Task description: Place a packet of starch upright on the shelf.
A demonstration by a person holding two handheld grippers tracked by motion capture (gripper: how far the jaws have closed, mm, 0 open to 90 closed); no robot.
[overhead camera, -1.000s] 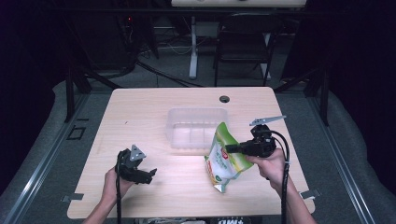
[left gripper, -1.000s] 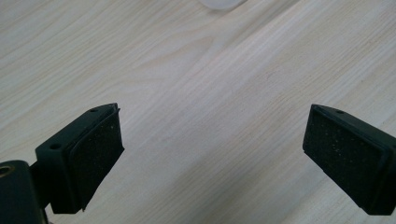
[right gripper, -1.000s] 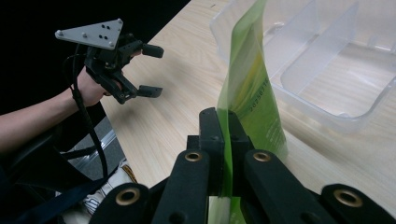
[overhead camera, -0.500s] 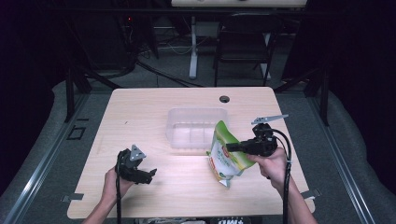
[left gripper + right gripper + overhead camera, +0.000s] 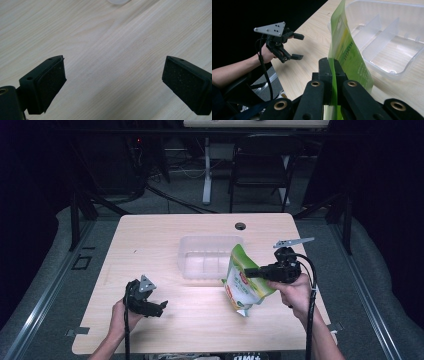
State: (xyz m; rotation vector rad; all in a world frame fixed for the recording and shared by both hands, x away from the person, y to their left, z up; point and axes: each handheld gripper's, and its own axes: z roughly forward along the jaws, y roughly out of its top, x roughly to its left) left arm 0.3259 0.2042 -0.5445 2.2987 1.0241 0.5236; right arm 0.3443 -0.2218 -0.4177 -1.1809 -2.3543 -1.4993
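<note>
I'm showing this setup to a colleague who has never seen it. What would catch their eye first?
Most striking is the bright green pouch, pinched by the right gripper and held up over the right part of the wooden table. Just behind it sits a clear plastic tray with dividers, near the table's middle. At the near left, the left gripper hovers low over bare wood, its jaws wide apart.

a light wooden table (image 5: 150,245) fills the middle of the frame, with a small dark round hole (image 5: 240,226) near its far edge. 1 clear plastic container (image 5: 207,257) with dividers lies directly on it, just right of centre.
</note>
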